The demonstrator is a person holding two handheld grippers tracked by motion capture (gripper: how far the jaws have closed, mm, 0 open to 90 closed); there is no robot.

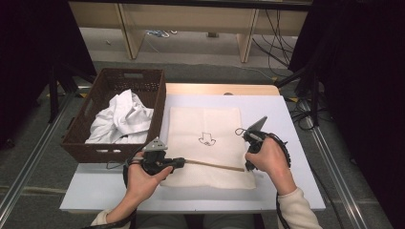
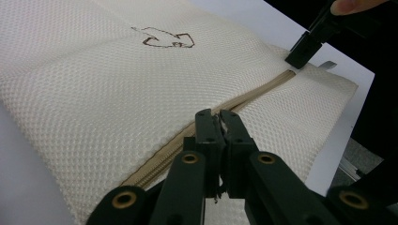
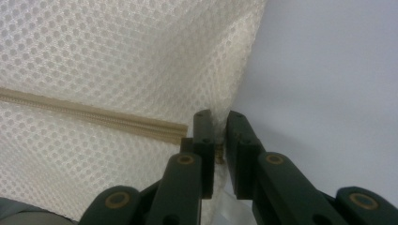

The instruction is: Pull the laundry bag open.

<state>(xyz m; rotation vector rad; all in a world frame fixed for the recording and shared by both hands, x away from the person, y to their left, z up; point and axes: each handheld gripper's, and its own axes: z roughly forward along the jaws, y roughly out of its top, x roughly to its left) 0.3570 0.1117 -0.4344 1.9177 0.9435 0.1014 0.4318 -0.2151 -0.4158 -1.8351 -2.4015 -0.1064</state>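
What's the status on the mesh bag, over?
Left hand-held gripper shut on zipper. Right hand-held gripper shut on mesh bag edge. Bag flat on table. Nothing in the way.

The wicker basket [image 1: 114,117] blocks the table's left side; bare table [image 1: 286,143] right of the mesh bag [image 1: 205,129] lies open.

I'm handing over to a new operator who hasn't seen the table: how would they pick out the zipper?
On the white table, right of the brown basket, lies a cream mesh bag. The zipper is the tan strip running across its near end, between the two grippers. It is darker than the mesh, unlike the small outline drawing at the bag's middle.
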